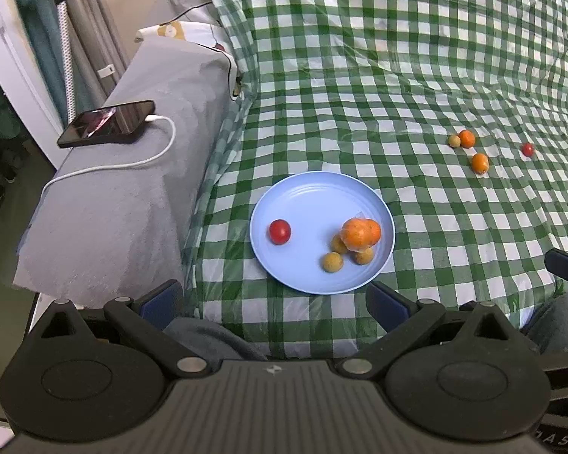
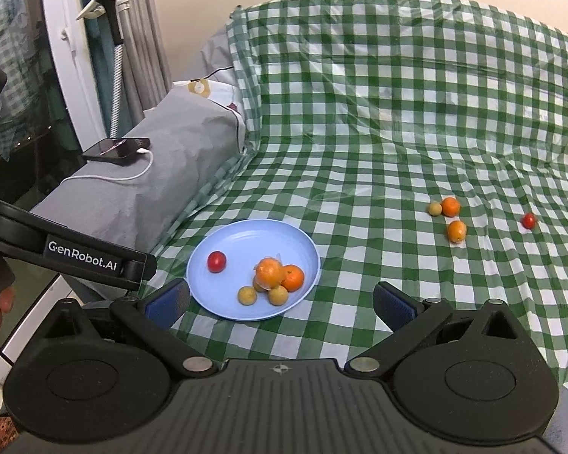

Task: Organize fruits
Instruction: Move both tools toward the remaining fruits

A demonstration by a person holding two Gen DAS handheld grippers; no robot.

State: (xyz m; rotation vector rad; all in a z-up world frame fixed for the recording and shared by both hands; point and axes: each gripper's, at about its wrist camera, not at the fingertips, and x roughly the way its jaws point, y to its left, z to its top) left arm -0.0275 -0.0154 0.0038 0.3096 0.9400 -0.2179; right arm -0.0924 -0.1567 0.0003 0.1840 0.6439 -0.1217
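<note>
A light blue plate [image 1: 306, 196] [image 2: 242, 238] lies on the green checked cloth. It holds a red cherry tomato [image 1: 280, 231] [image 2: 216, 261], oranges [image 1: 361, 232] [image 2: 270, 273] and small yellow-brown fruits [image 1: 333, 262] [image 2: 247, 296]. Further right on the cloth lie two small oranges [image 1: 466, 138] [image 2: 450, 206], [image 1: 479, 162] [image 2: 456, 230], a yellowish fruit [image 1: 453, 140] [image 2: 434, 208] and a red tomato [image 1: 527, 149] [image 2: 528, 220]. My left gripper [image 1: 272, 302] is open and empty, just short of the plate. My right gripper [image 2: 280, 302] is open and empty, near the plate's front edge.
A grey covered ledge [image 1: 132, 196] [image 2: 159, 174] runs along the left with a phone [image 1: 108, 124] [image 2: 117, 147] and white charging cable [image 1: 132, 162] on it. The left gripper's body [image 2: 75, 257] shows at the left of the right wrist view. Curtains and a white frame stand far left.
</note>
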